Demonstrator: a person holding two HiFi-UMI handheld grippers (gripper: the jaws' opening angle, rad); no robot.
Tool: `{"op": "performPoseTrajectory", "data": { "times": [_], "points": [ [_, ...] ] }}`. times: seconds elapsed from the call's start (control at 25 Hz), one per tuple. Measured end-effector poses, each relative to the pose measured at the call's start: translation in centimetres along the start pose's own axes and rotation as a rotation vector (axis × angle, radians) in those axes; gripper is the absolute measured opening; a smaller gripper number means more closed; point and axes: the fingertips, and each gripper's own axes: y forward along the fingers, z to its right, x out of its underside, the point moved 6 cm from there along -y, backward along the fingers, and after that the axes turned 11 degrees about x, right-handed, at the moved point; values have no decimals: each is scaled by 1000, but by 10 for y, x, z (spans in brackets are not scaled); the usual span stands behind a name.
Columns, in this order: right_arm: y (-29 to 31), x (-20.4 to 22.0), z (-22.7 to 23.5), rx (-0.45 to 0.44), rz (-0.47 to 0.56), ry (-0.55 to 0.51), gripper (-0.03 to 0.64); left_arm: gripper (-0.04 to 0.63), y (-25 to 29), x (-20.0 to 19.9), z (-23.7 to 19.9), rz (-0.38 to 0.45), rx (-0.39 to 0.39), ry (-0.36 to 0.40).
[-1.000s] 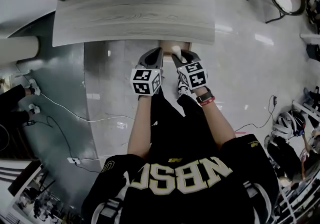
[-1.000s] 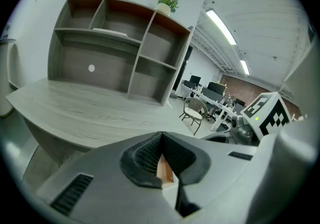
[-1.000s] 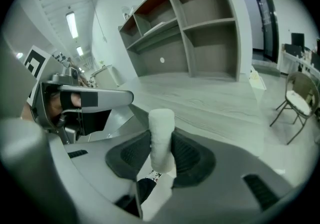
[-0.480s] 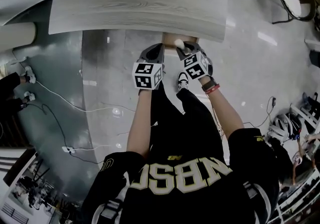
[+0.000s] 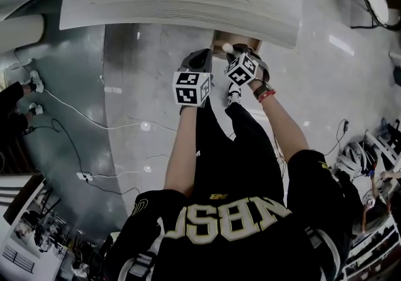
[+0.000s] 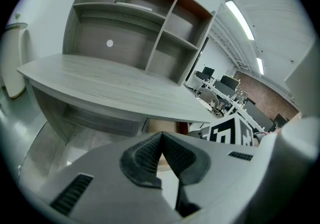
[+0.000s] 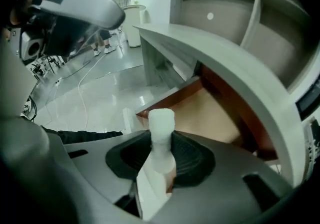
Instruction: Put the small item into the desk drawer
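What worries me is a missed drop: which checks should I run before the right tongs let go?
1. Small white item clamped between the right tongs: ok.
2. Desk drawer pulled open under the desktop: ok.
3. Item fully over the drawer opening: cannot tell; its tip shows near the drawer's front edge.
4. Left tongs shut, holding nothing, beside the drawer rather than over it: ok.

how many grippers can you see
2. The left gripper, shut and empty, is just left of the right gripper, which grips the small white item at the open drawer.
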Motion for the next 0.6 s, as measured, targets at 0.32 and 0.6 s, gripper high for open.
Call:
{"op": "performPoseTrajectory", "data": {
  "times": [0.32, 0.6],
  "points": [
    [48, 15, -1, -71, -113, 173, 133, 14, -1, 15, -16, -16, -1, -34],
    [67, 22, 7, -40, -150, 272, 130, 14, -3, 24, -24, -18, -3, -52]
  ]
}}
